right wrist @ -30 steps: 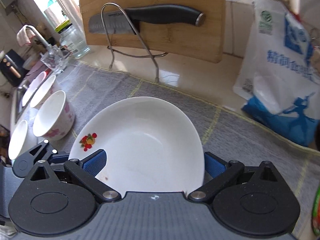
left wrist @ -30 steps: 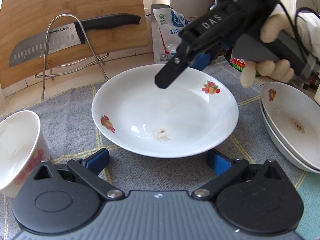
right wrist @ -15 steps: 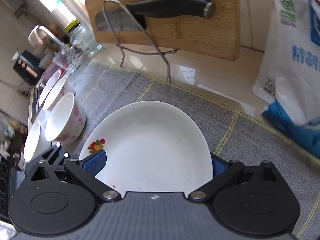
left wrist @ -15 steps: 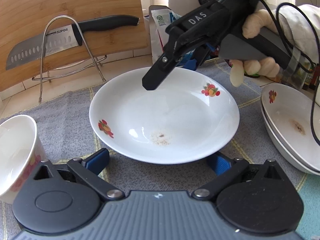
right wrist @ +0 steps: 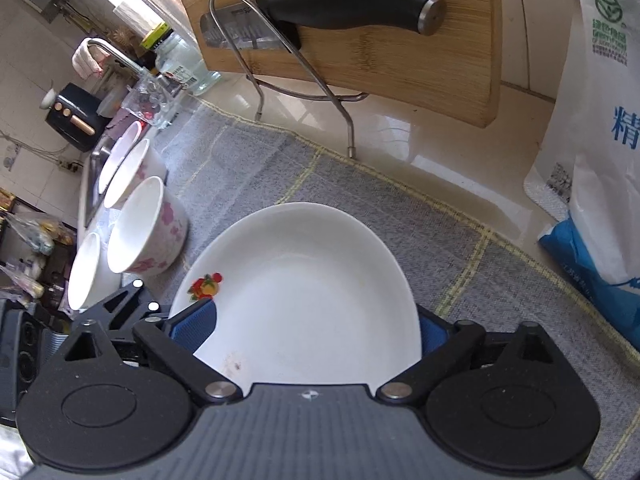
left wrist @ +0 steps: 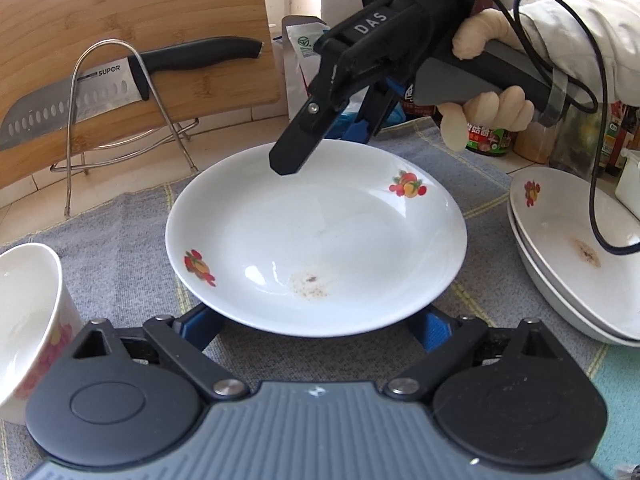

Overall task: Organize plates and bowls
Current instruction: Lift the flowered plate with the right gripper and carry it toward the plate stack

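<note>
While the grey checked cloth (left wrist: 120,248) covers the surface across the middle of both frames, a bamboo cutting board (left wrist: 132,40) leans at upper left of the left wrist view, with a knife (left wrist: 120,80) resting on a wire stand (left wrist: 84,120) in front of it. White plate (left wrist: 316,236) with fruit prints sits centre frame on the cloth, a brown smudge near its lower rim. Stacked plates (left wrist: 568,248) lie at the right edge, apart from it. Floral bowl (left wrist: 28,312) stands at lower left; the right wrist view shows more bowls (right wrist: 140,236) in a row at left. Left tongs (left wrist: 316,326): jaws have just been closing, blue pads flank the plate's near rim; contact cannot be told. Right tongs (right wrist: 316,326): held by a gloved hand (left wrist: 484,108) at upper right, jaws likewise just closing, astride the plate's far rim, pads not visibly pressing.
</note>
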A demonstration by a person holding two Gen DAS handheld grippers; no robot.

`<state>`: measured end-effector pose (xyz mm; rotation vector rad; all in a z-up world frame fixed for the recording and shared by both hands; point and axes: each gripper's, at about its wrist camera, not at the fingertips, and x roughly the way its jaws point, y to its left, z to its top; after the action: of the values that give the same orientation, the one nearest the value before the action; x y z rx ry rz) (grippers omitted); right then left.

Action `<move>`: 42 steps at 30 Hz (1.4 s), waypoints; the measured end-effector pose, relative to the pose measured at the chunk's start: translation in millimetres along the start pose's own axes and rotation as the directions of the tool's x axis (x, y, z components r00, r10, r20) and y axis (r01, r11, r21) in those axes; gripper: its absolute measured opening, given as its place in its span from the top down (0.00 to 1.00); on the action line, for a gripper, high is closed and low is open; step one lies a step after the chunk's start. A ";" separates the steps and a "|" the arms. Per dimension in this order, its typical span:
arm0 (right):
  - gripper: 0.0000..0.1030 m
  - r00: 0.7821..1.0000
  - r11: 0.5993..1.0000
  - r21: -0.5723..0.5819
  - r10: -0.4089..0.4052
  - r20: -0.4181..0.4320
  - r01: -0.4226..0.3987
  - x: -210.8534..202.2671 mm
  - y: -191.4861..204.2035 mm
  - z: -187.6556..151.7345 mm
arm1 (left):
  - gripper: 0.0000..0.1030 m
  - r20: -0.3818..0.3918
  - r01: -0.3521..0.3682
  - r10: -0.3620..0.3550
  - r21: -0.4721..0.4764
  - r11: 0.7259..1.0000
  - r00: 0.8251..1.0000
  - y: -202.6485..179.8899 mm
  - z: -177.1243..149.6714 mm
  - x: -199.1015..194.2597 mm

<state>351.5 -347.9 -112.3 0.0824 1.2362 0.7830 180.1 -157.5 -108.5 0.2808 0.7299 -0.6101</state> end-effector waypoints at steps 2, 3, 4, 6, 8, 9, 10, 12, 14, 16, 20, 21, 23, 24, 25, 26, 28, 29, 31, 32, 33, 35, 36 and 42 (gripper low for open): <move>0.03 1.000 1.000 0.006 0.006 0.001 -0.006 -0.2 -1.6 0.4 | 0.07 -0.002 0.000 0.000 0.001 1.000 1.000 -0.4 0.1 0.0; 0.03 1.000 1.000 0.013 0.006 0.004 -0.007 -0.4 -1.8 0.2 | 0.07 -0.003 -0.001 0.001 0.002 1.000 1.000 -0.3 0.6 0.2; 0.03 1.000 1.000 0.016 0.004 0.006 -0.004 -0.4 -1.2 -0.3 | 0.07 -0.005 -0.002 0.002 0.002 1.000 1.000 -0.4 1.0 0.4; 0.03 1.000 1.000 0.018 0.000 0.008 0.000 -0.7 -0.7 -0.9 | 0.07 -0.007 -0.004 0.004 0.004 1.000 1.000 -1.1 1.7 0.8; 0.02 1.000 1.000 0.022 -0.004 0.007 0.004 -1.0 -0.4 -1.2 | 0.07 -0.010 -0.004 0.004 0.004 1.000 1.000 -1.6 2.5 0.8; 0.02 1.000 1.000 0.026 -0.004 0.007 0.004 -1.4 -0.6 -1.4 | 0.07 -0.013 -0.004 0.004 0.006 1.000 1.000 -1.8 3.5 0.8; 0.02 1.000 1.000 0.030 -0.006 0.007 0.005 -1.1 -0.5 -1.8 | 0.07 -0.015 -0.004 0.004 0.007 1.000 1.000 -2.1 4.0 0.5; 0.02 1.000 0.999 0.038 -0.008 0.010 0.007 -1.9 -0.5 -2.8 | 0.07 -0.016 -0.002 0.002 0.009 1.000 1.000 -2.6 4.9 -0.2; 0.02 1.000 0.999 0.042 -0.010 0.013 0.009 -2.6 0.9 -4.5 | 0.07 -0.015 0.001 -0.001 0.011 1.000 1.000 -3.2 5.8 -2.0; 0.02 1.000 0.999 0.048 -0.006 0.019 0.005 -4.7 2.2 -6.2 | 0.07 -0.015 0.006 -0.006 0.010 1.000 1.000 -3.2 6.4 -4.7; 0.02 0.999 0.999 0.049 0.003 0.033 -0.005 -10.1 7.2 -8.9 | 0.07 -0.013 0.008 -0.008 0.015 1.000 1.000 -5.3 7.2 -12.1; 0.02 0.999 0.999 0.049 0.005 0.036 -0.007 -11.5 8.8 -9.9 | 0.07 -0.013 0.008 -0.007 0.018 1.000 1.000 -6.1 7.7 -14.0; 0.02 0.999 0.999 0.048 0.007 0.043 -0.009 -14.6 12.9 -12.2 | 0.07 -0.013 0.009 -0.009 0.020 1.000 1.000 -7.8 8.7 -18.6; 0.02 0.999 0.999 0.047 0.009 0.046 -0.011 -16.4 14.9 -13.4 | 0.07 -0.017 0.011 -0.010 0.021 1.000 1.000 -8.8 9.4 -20.8; 0.02 0.999 0.999 0.048 0.011 0.051 -0.014 -18.4 17.3 -15.0 | 0.07 -0.018 0.011 -0.010 0.023 1.000 1.000 -9.9 10.0 -23.4; 0.02 0.998 0.999 0.049 0.013 0.057 -0.016 -20.4 19.4 -16.7 | 0.07 -0.019 0.010 -0.010 0.026 1.000 1.000 -10.7 10.8 -25.9; 0.02 0.998 0.999 0.050 0.013 0.067 -0.017 -25.0 24.4 -20.6 | 0.07 -0.018 0.012 -0.011 0.030 0.999 1.000 -13.3 12.4 -31.7; 0.02 0.997 0.999 0.049 0.014 0.071 -0.017 -27.2 26.7 -22.6 | 0.07 -0.017 0.013 -0.012 0.032 0.999 1.000 -14.5 12.7 -34.5; 0.02 0.997 0.999 0.051 0.016 0.080 -0.020 -31.7 30.9 -26.2 | 0.07 -0.017 0.017 -0.017 0.038 0.999 1.000 -17.2 13.4 -40.6; 0.02 0.996 0.999 0.050 0.016 0.085 -0.020 -33.9 33.3 -28.4 | 0.07 -0.016 0.020 -0.019 0.040 0.999 1.000 -18.4 13.7 -43.4; 0.02 0.996 0.998 0.051 0.017 0.090 -0.021 -36.3 35.6 -30.9 | 0.07 -0.016 0.022 -0.022 0.043 0.999 1.000 -19.6 14.0 -45.9; 0.02 0.995 0.998 0.053 0.012 0.100 -0.018 -39.9 41.0 -36.0 | 0.07 -0.013 0.027 -0.027 0.052 0.998 1.000 -22.8 14.3 -51.1; 0.02 0.994 0.998 0.055 0.009 0.106 -0.015 -42.1 43.4 -39.1 | 0.07 -0.011 0.031 -0.030 0.058 0.998 0.999 -24.6 14.7 -53.3; 0.02 0.989 0.997 0.076 -0.011 0.147 0.000 -57.3 55.5 -61.8 | 0.07 -0.004 0.065 -0.065 0.092 0.994 0.998 -36.0 14.5 -67.5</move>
<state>264.6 -361.0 -62.6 0.1949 1.1254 0.7124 126.6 -164.0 -52.3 0.3438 0.7149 -0.7065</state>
